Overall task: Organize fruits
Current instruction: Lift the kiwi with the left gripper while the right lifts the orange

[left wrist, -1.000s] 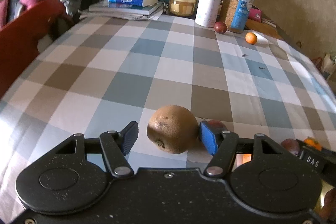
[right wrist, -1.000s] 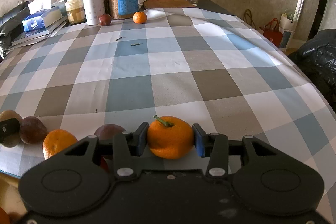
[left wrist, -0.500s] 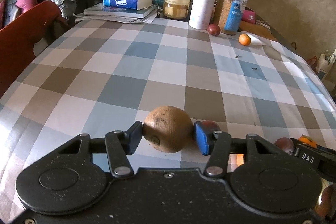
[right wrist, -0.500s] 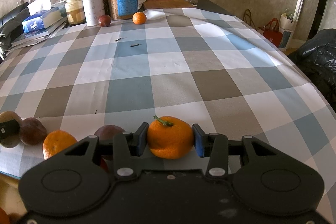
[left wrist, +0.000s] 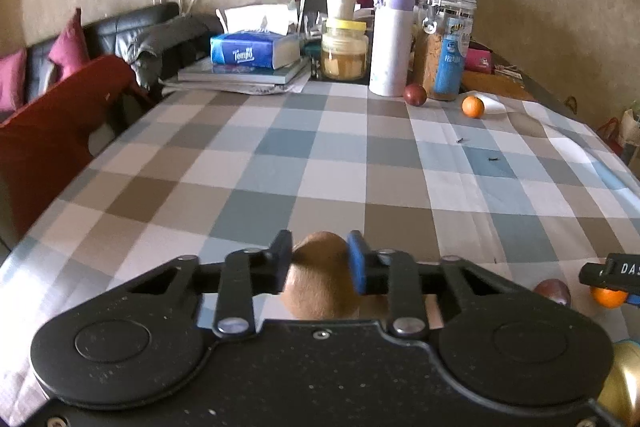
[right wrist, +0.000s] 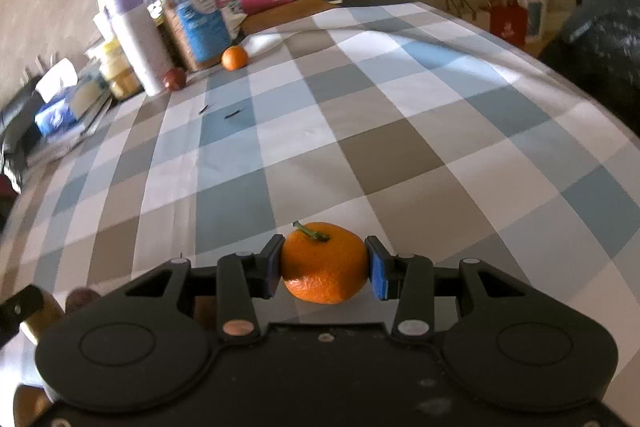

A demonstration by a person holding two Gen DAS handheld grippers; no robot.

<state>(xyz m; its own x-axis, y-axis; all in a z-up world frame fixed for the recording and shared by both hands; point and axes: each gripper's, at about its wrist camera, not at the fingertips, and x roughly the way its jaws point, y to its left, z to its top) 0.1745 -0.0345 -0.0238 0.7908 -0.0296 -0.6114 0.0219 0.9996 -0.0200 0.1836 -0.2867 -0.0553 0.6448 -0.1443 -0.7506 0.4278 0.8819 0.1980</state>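
Observation:
My left gripper (left wrist: 319,261) is shut on a brown kiwi (left wrist: 318,277) and holds it above the checked tablecloth (left wrist: 320,167). My right gripper (right wrist: 322,265) is shut on an orange mandarin (right wrist: 323,263) with a green stem, lifted and tilted over the cloth. In the left wrist view a dark plum (left wrist: 553,291) and an orange fruit (left wrist: 608,297) lie at the near right, by the other gripper's tip. A small orange (left wrist: 473,106) and a dark red plum (left wrist: 415,94) sit at the far side; they also show in the right wrist view, orange (right wrist: 234,58) and plum (right wrist: 174,79).
The far edge holds a white bottle (left wrist: 390,39), a glass jar (left wrist: 446,45), a yellow-lidded jar (left wrist: 344,49), a tissue box (left wrist: 254,49) on books. A red chair (left wrist: 52,123) stands at the left. A gold round object (left wrist: 622,383) is at the near right.
My left gripper closed on the kiwi and lifted it; the kiwi turned upright between the pads. My right gripper lifted and tilted with the mandarin held.

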